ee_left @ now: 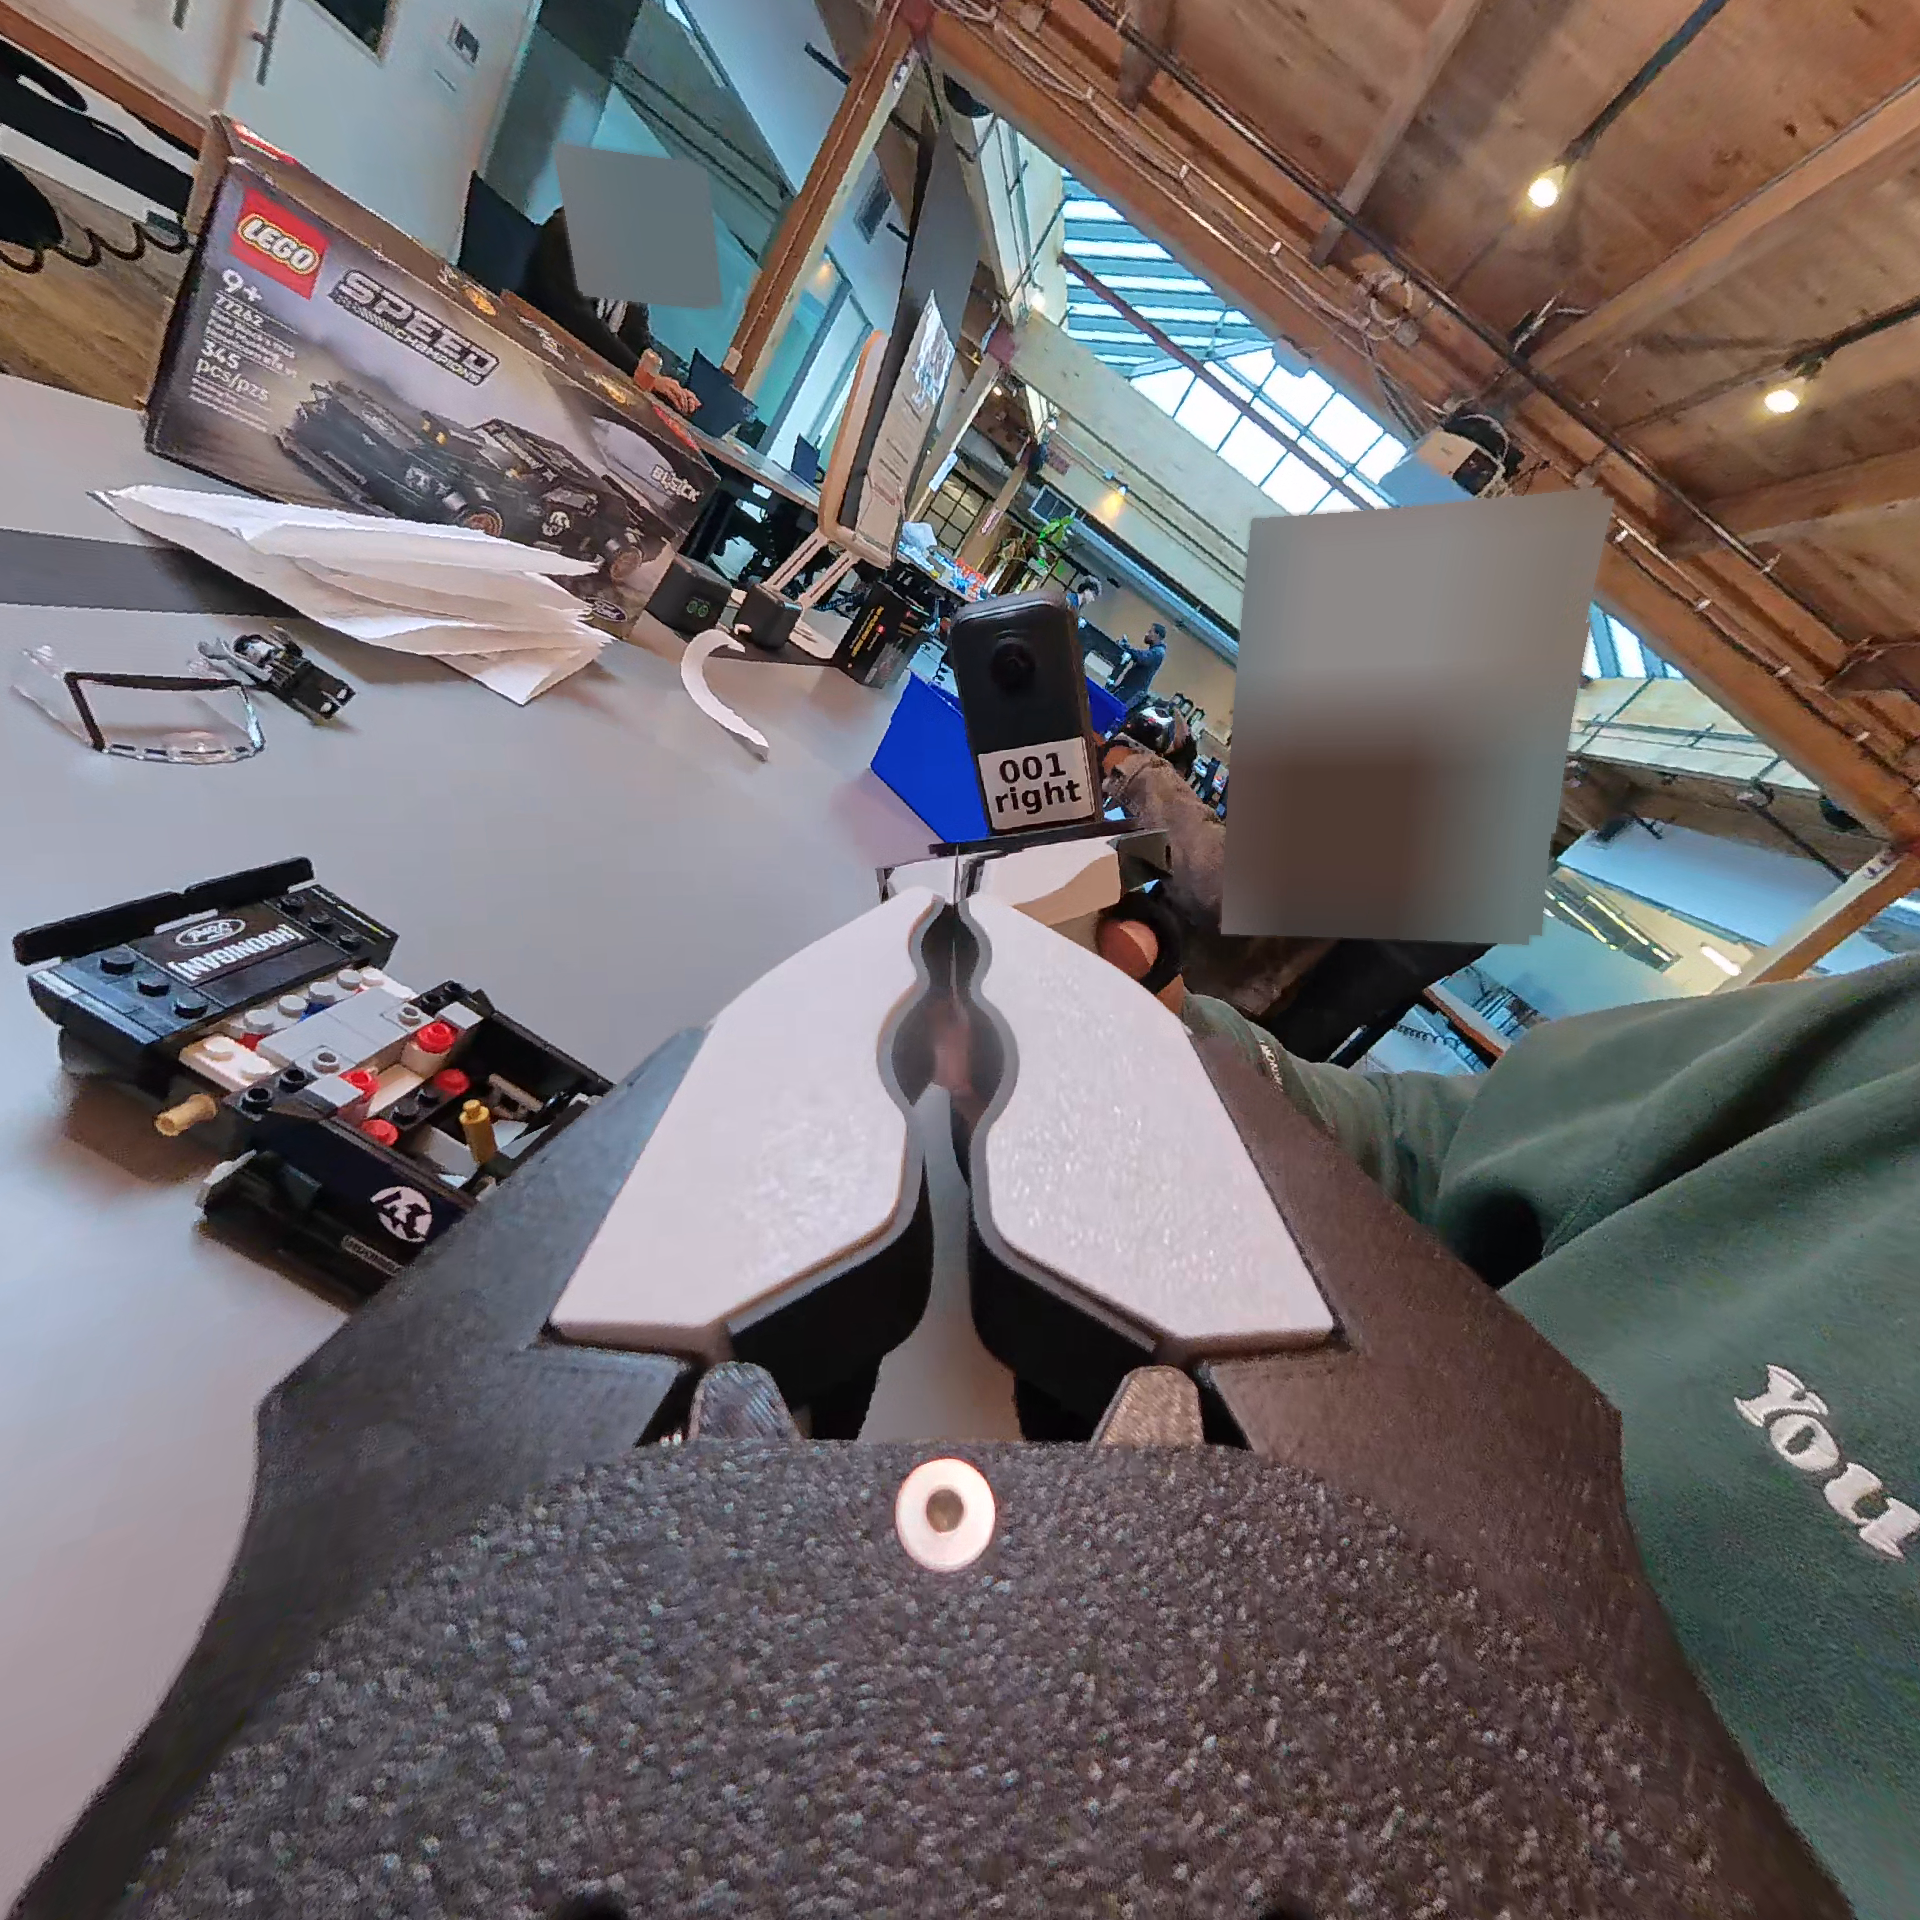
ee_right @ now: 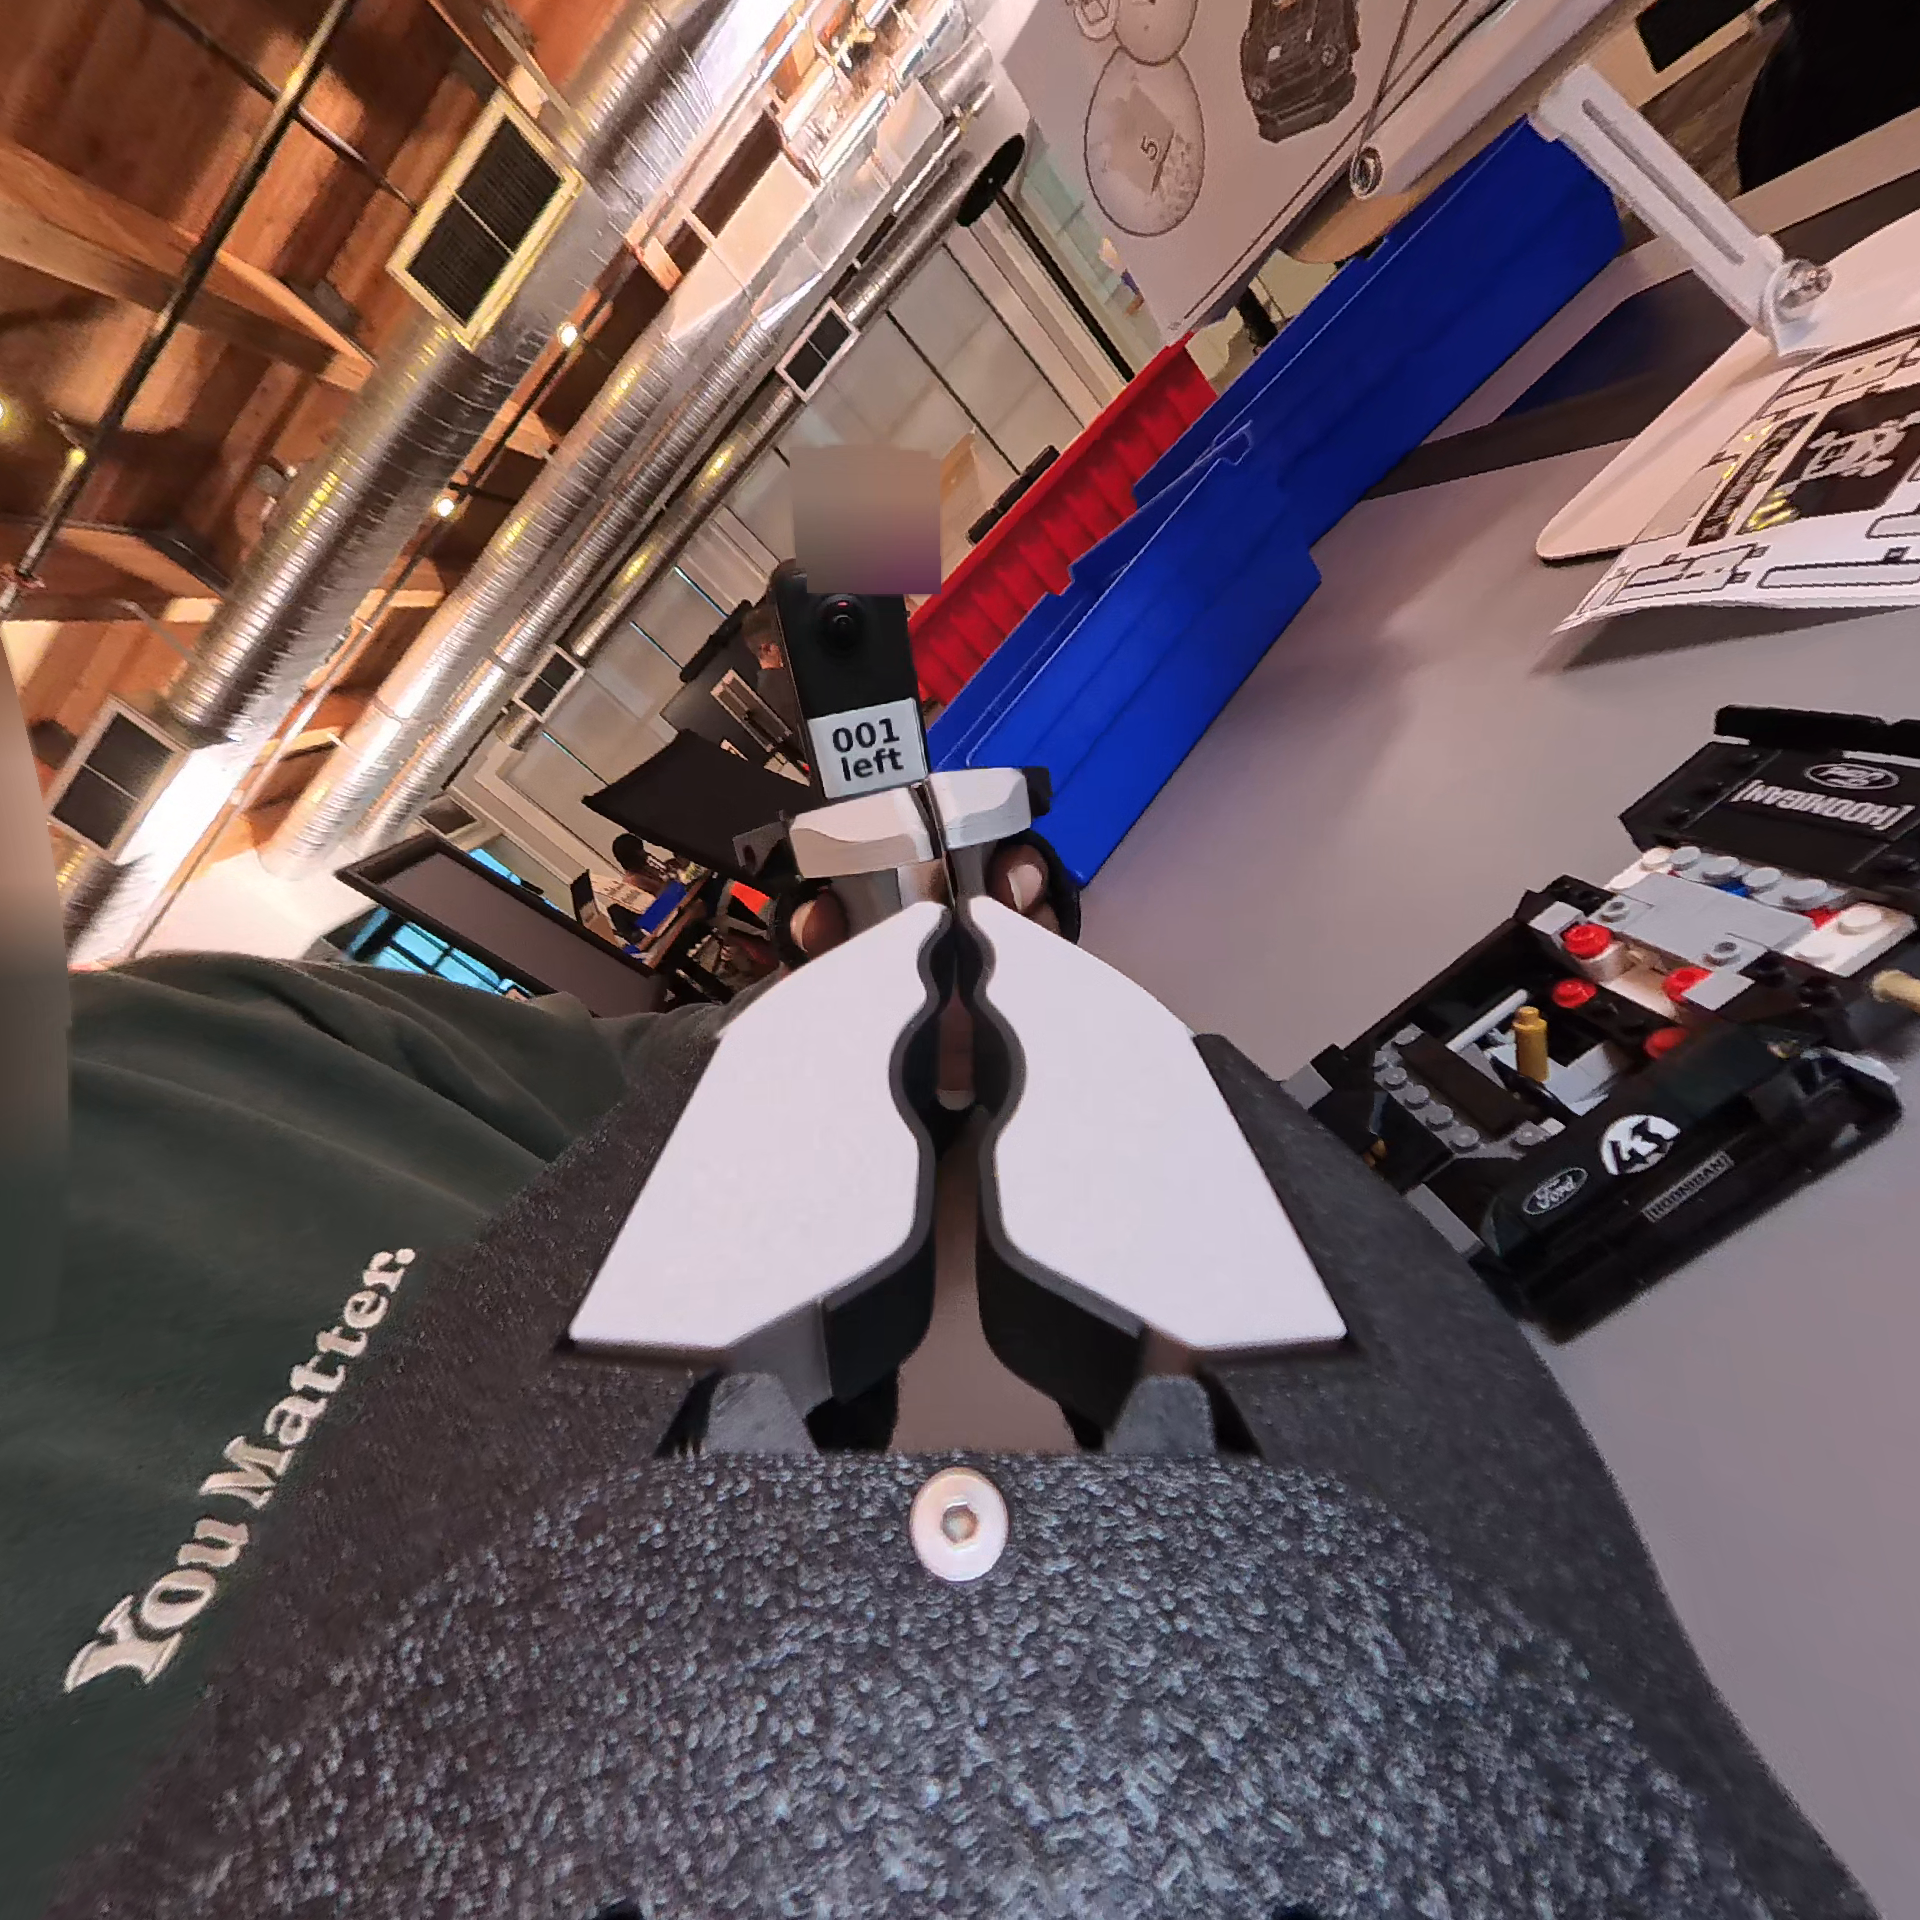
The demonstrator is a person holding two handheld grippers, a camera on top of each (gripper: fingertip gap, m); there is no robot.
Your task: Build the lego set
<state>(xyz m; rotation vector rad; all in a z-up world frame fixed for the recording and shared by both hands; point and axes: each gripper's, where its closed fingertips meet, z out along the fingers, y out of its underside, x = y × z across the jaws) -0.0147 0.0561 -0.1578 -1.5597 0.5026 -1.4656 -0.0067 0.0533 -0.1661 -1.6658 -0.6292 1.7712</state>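
Lego car (ee_left: 301,1060) lies left of closed left fingers (ee_left: 810,1101).

Bright skylight daylight, soft shadows, sharp centre — fisheye-warped, blurred edges

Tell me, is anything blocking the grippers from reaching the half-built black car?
Nothing visible does. The left gripper and right gripper are shut tip to tip in the air; the car sits beside them on open grey table.

We see our left tongs (ee_left: 954,920) closed tip to tip, the half-built black car (ee_left: 301,1060) at nine o'clock on the grey surface (ee_left: 540,831).
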